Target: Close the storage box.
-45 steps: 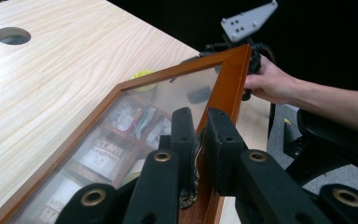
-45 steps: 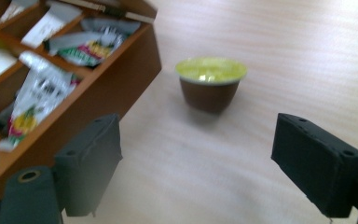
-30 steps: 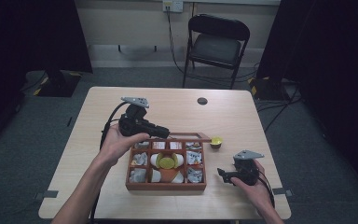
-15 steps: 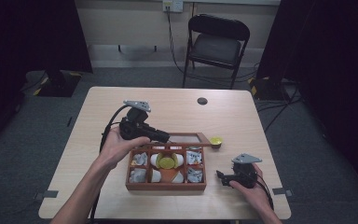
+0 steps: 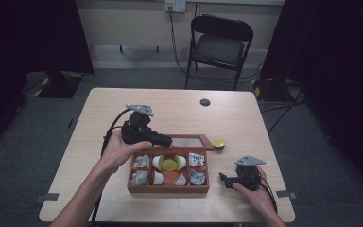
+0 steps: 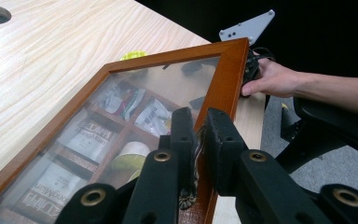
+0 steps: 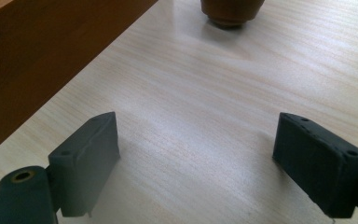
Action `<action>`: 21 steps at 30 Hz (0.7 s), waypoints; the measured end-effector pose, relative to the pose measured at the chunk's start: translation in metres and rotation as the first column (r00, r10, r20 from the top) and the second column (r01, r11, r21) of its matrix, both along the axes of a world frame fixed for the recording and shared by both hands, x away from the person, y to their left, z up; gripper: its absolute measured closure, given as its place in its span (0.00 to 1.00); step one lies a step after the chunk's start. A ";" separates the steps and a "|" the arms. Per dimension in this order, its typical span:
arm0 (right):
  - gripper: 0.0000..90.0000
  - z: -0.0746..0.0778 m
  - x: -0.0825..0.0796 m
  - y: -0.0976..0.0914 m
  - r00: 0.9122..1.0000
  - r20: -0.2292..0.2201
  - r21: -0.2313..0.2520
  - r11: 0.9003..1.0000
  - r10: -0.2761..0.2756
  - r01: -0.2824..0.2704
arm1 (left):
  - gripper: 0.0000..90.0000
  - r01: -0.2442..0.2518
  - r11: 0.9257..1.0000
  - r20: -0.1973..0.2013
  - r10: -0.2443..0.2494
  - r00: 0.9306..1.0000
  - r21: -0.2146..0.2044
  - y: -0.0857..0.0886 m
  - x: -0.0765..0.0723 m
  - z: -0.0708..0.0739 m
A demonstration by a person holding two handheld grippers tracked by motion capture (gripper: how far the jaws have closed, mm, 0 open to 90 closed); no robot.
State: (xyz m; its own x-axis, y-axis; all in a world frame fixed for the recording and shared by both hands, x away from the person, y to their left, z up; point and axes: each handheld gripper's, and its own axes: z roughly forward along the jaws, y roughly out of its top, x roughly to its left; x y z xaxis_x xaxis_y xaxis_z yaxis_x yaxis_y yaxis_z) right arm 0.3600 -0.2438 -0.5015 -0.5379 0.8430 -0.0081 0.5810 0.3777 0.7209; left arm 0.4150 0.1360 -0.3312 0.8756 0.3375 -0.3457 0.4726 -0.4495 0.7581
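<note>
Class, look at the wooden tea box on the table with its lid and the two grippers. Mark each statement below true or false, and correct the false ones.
1. The left gripper is clamped on the lid. True.
2. The right gripper holds a tea bag. False: its jaws stand open over bare table.
3. The lid lies flat on the box. False: it is raised.
4. A small yellow-topped cup stands beside the box. True.
</note>
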 end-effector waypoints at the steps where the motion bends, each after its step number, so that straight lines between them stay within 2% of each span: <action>1: 0.15 0.000 0.000 0.000 1.000 0.001 0.000 1.000 0.001 -0.001 | 0.91 0.004 1.000 -0.001 -0.004 1.000 0.000 0.000 0.000 0.000; 4: 0.15 0.000 0.000 0.000 1.000 0.001 -0.001 1.000 0.000 0.000 | 0.91 0.032 0.999 0.000 -0.032 0.999 0.020 -0.001 -0.003 -0.004; 8: 0.15 0.000 0.000 0.000 1.000 0.000 0.000 1.000 0.003 -0.003 | 0.91 0.035 0.999 0.000 -0.035 0.999 0.026 -0.002 -0.005 -0.005; 14: 0.15 0.000 0.000 0.000 1.000 0.001 0.000 1.000 0.006 -0.006 | 0.91 0.057 0.997 0.005 -0.058 0.998 0.060 -0.005 -0.008 -0.007; 21: 0.15 0.000 0.001 0.000 1.000 0.001 0.000 1.000 0.008 -0.008 | 0.91 0.067 0.996 0.006 -0.068 0.998 0.065 -0.005 -0.011 -0.011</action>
State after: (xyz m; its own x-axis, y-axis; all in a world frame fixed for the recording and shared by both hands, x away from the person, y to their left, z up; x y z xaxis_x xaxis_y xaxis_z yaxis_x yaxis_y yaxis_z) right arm 0.3606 -0.2443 -0.5015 -0.5448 0.8386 -0.0086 0.5771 0.3823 0.7217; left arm 0.4037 0.1305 -0.3417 0.8997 0.2990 -0.3182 0.4337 -0.5283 0.7299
